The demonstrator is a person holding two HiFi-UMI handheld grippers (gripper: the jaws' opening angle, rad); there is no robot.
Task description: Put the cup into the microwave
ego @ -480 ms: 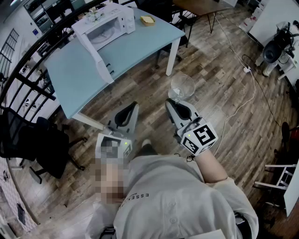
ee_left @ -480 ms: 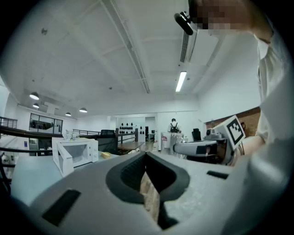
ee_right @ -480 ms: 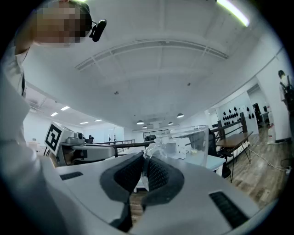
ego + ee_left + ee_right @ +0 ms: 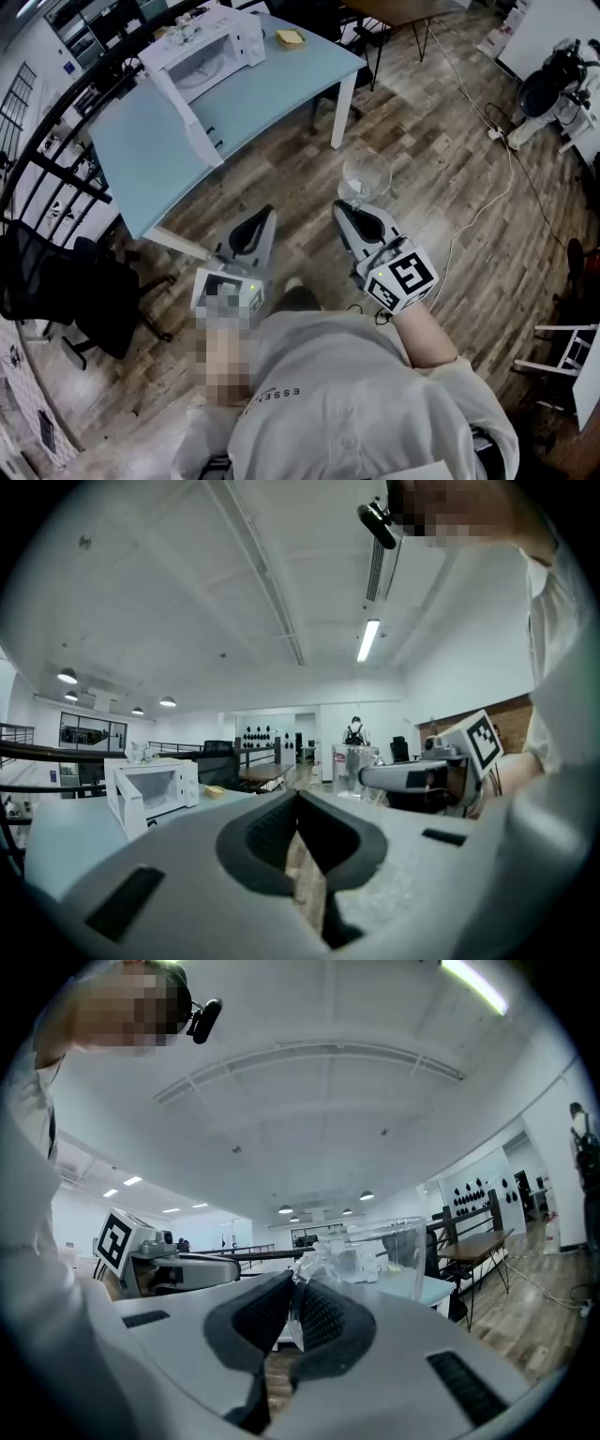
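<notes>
A clear plastic cup (image 4: 366,174) hangs over the wooden floor, its wall pinched by my right gripper (image 4: 348,205), which is shut on it. In the right gripper view the cup (image 4: 398,1251) stands upright just past the dark pads (image 4: 323,1314). My left gripper (image 4: 266,216) is beside it on the left, shut with nothing in it; its pads (image 4: 267,832) meet at the tip. The white microwave (image 4: 208,49) sits on the far end of the pale blue table (image 4: 159,150) with its door (image 4: 187,111) swung open. The left gripper view also shows the microwave (image 4: 150,789) and the cup (image 4: 359,769).
A yellow pad (image 4: 291,37) lies on the table beside the microwave. A black office chair (image 4: 66,281) stands at the left by a dark railing (image 4: 42,159). A white cable (image 4: 487,187) runs over the floor at the right. A wooden desk (image 4: 403,11) stands behind the table.
The table and microwave sit slightly higher and further left in the head view. Both grippers and the cup keep the same pose.
</notes>
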